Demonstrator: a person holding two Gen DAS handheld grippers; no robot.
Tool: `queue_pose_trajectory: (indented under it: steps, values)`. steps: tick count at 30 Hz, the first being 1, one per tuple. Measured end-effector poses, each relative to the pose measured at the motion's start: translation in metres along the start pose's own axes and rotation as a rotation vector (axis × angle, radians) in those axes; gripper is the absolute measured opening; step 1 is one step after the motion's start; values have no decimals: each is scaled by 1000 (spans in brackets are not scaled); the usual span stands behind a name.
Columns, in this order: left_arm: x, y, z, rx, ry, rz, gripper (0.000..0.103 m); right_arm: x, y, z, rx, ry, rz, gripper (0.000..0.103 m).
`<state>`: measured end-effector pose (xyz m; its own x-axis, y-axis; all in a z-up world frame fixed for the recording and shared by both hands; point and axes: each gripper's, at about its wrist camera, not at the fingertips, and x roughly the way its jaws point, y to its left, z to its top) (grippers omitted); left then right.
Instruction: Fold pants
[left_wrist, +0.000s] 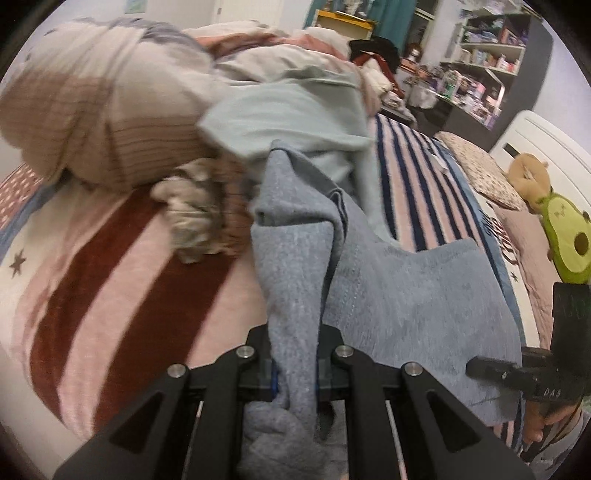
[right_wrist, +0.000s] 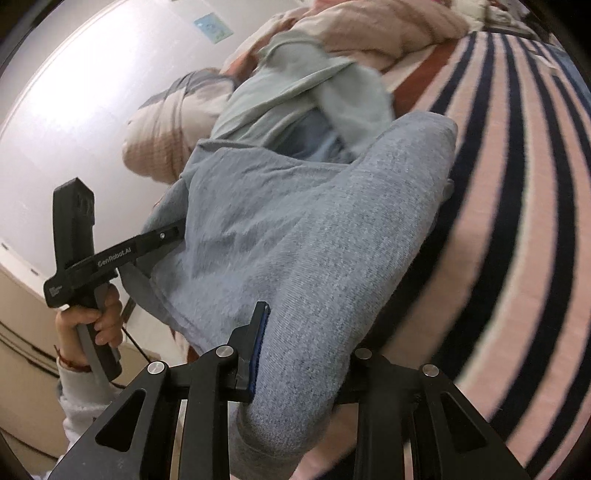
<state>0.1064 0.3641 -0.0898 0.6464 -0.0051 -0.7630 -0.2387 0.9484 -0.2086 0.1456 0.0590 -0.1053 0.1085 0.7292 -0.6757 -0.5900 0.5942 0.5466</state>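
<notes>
Pants (left_wrist: 406, 295), grey, span both tools above bed (left_wrist: 110, 258). Left gripper (left_wrist: 294, 373) pinches one bunched edge; right gripper (right_wrist: 303, 354) clamps another fold.

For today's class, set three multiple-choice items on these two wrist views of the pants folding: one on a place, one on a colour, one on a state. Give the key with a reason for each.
1. Where does the avocado plush lie?
A. On the bed near the headboard
B. On the shelves
C. On the floor

2. What colour are the pants?
A. Red
B. Grey-blue
C. Black

3. What is the state of the left hand-held gripper?
A. Open, away from the cloth
B. Shut on the pants
C. Out of view

Key:
1 A, the plush lies on the bed beside the white headboard.
2 B, the fabric is grey-blue in both views.
3 B, pants fabric is pinched between its fingers; the right hand-held gripper holds the pants too.
</notes>
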Motion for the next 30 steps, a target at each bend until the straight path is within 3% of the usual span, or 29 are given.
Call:
queue_pose_trajectory:
  steps: [7, 18, 22, 30]
  values:
    - [-6, 48, 6, -50, 2, 74, 9, 54, 40, 10, -51, 62, 31, 21]
    - [14, 114, -8, -149, 73, 161, 9, 116, 78, 8, -83, 144, 66, 22]
    - [29, 128, -18, -182, 101, 163, 10, 139, 87, 6, -114, 164, 26, 22]
    - [33, 128, -23, -193, 100, 227, 29, 154, 82, 9, -91, 179, -1, 29]
